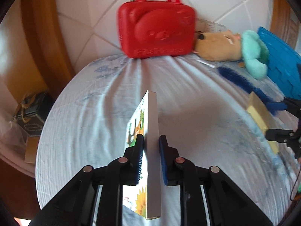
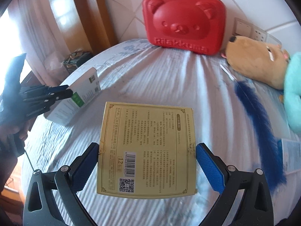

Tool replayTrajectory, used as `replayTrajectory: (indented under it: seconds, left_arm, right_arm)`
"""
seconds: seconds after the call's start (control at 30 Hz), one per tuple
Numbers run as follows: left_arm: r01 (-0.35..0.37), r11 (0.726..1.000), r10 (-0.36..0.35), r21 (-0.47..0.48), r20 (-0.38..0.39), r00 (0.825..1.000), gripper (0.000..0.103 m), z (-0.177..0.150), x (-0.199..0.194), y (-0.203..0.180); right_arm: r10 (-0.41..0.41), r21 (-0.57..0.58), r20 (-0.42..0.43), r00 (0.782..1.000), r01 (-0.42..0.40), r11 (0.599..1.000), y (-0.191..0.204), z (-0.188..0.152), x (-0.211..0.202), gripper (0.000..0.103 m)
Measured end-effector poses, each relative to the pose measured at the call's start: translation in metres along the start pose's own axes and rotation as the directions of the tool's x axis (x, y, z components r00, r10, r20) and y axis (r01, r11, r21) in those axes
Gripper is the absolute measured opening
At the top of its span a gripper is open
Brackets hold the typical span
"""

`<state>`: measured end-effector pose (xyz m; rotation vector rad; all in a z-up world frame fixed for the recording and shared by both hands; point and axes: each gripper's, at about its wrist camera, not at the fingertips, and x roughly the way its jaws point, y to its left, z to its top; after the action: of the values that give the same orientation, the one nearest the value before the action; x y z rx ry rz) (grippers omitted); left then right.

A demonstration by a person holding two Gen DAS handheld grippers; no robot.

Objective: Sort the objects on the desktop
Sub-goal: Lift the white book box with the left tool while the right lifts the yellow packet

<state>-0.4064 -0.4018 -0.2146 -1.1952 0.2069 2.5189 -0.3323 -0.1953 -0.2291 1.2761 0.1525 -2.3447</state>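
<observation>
My left gripper [image 1: 151, 141] is shut on a thin white box [image 1: 153, 124] held edge-on above the table, its left face printed with animals and a sunflower. The right wrist view shows that same white box [image 2: 88, 86] at the left, clamped in the left gripper [image 2: 70, 93]. My right gripper [image 2: 148, 145] is shut on a flat gold box [image 2: 146, 146], its printed back with barcode and QR code facing the camera. From the left wrist view, the gold box [image 1: 258, 113] hangs at the far right in the right gripper [image 1: 275, 117].
A round table under a pale blue-white cloth [image 2: 160, 79] carries a red bear-face case [image 2: 185, 18] at the back by the tiled wall. A brown and teal plush toy [image 2: 257, 64], a dark blue feathery strip [image 2: 261, 124] and a blue mat [image 1: 278, 56] lie right. A dark box [image 1: 33, 116] sits on the floor left.
</observation>
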Motion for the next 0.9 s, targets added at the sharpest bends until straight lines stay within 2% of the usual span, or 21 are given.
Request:
replayTrajectory:
  seconds: [0.2, 0.3, 0.47, 0.53, 0.77, 0.9]
  left_arm:
    - [0.073, 0.997, -0.073, 0.012, -0.015, 0.997, 0.015, 0.000, -0.003, -0.051]
    - [0.052, 0.998, -0.051, 0.022, -0.027, 0.998, 0.015, -0.001, 0.001, -0.062]
    - [0.013, 1.000, -0.013, 0.001, -0.060, 0.998, 0.018, 0.002, 0.005, -0.056]
    - [-0.042, 0.999, 0.041, 0.000, -0.097, 0.994, 0.018, 0.000, 0.011, -0.050]
    - [-0.045, 0.998, 0.039, -0.037, -0.150, 0.988, 0.016, -0.023, 0.026, -0.044]
    - [-0.037, 0.999, 0.033, -0.039, -0.107, 0.994, 0.012, -0.025, 0.016, -0.050]
  right_arm:
    - [-0.027, 0.032, 0.000, 1.000, 0.027, 0.999, -0.028, -0.021, -0.027, 0.102]
    - [-0.031, 0.039, 0.005, 1.000, 0.030, 0.999, -0.040, -0.029, -0.039, 0.102]
    - [-0.024, 0.059, 0.027, 0.999, 0.023, 0.998, -0.057, -0.034, -0.057, 0.102]
    - [-0.021, 0.052, 0.029, 0.999, 0.020, 0.998, -0.059, -0.036, -0.063, 0.102]
    - [-0.029, 0.046, 0.033, 0.999, 0.028, 0.999, -0.061, -0.036, -0.069, 0.102]
    - [-0.054, 0.024, 0.029, 0.998, 0.053, 0.998, -0.052, -0.038, -0.067, 0.102]
